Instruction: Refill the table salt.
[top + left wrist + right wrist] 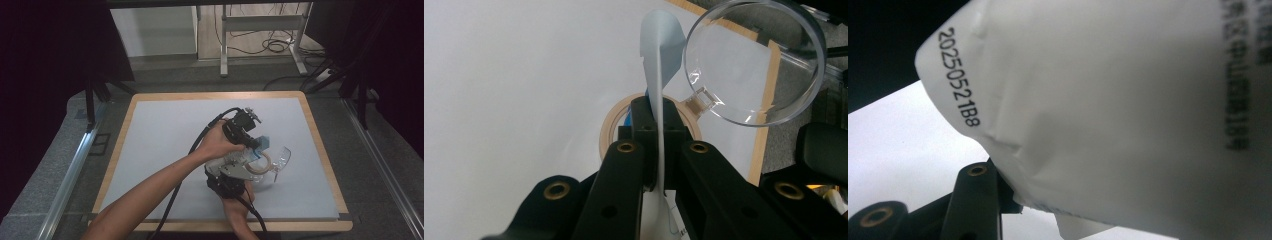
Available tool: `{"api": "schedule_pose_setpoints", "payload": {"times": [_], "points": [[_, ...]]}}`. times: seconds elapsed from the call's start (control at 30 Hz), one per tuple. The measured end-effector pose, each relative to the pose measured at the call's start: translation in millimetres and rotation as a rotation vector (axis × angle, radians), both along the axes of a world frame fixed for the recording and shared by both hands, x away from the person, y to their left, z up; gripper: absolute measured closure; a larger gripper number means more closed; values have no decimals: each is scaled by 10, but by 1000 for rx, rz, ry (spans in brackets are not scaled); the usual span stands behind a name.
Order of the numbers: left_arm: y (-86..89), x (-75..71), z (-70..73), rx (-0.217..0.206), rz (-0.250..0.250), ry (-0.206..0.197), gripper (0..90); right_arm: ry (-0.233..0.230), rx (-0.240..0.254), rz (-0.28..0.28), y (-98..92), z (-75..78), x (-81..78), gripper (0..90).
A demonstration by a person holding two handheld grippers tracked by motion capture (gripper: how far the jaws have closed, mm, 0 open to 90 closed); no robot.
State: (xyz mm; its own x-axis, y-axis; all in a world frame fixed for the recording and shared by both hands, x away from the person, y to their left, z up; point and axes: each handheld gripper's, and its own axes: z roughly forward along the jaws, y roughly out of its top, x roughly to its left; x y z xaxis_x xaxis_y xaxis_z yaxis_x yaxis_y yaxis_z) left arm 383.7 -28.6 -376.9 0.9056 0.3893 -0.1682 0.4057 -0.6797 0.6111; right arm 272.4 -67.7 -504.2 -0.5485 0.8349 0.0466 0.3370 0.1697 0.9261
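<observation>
1. My left claw (656, 150) is pinched tight on a thin pale sheet edge (659, 75), prob. the flap or seal of a white packet; in the left gripper view the flap stands edge-on btwn the two black jaws and curls up above them.
2. My right claw (998, 200) sits at the bottom left of the right gripper view, one black jaw right against the underside of the white packet (1108, 100). Can't tell whether it's pinching the packet or just under it; the other jaw is hidden.
3. The packet is close up in that view, creased, w/ a printed code along one edge and more print at the far right.
4. In the high view both hands meet over the mid-right of the table (160, 125), left hand (217, 145) above, right hand (235, 200) below, packet held btwn them, off the grey mat.
5. A clear round lid or dish (756, 60) is just beyond my left claw, tilted.
6. A tan ring, maybe a tape roll (611, 130), lies flat on the mat directly behind the left claw tips, next to the clear dish.
</observation>
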Motion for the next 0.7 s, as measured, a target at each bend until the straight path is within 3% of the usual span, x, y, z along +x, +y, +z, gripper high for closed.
{"api": "schedule_pose_setpoints", "payload": {"times": [0.3, 0.4, 0.7], "points": [[-4, -10, 36, -7, -6, 1, 900, -5, 16, 3, 0, 57, -9, 486], [-3, -12, 31, 8, -6, -6, 900, 1, 19, 6, -3, 45, -10, 487], [59, 32, 19, 0, 12, 0, 900, -3, 3, 15, -54, -3, -38, 507]]}}
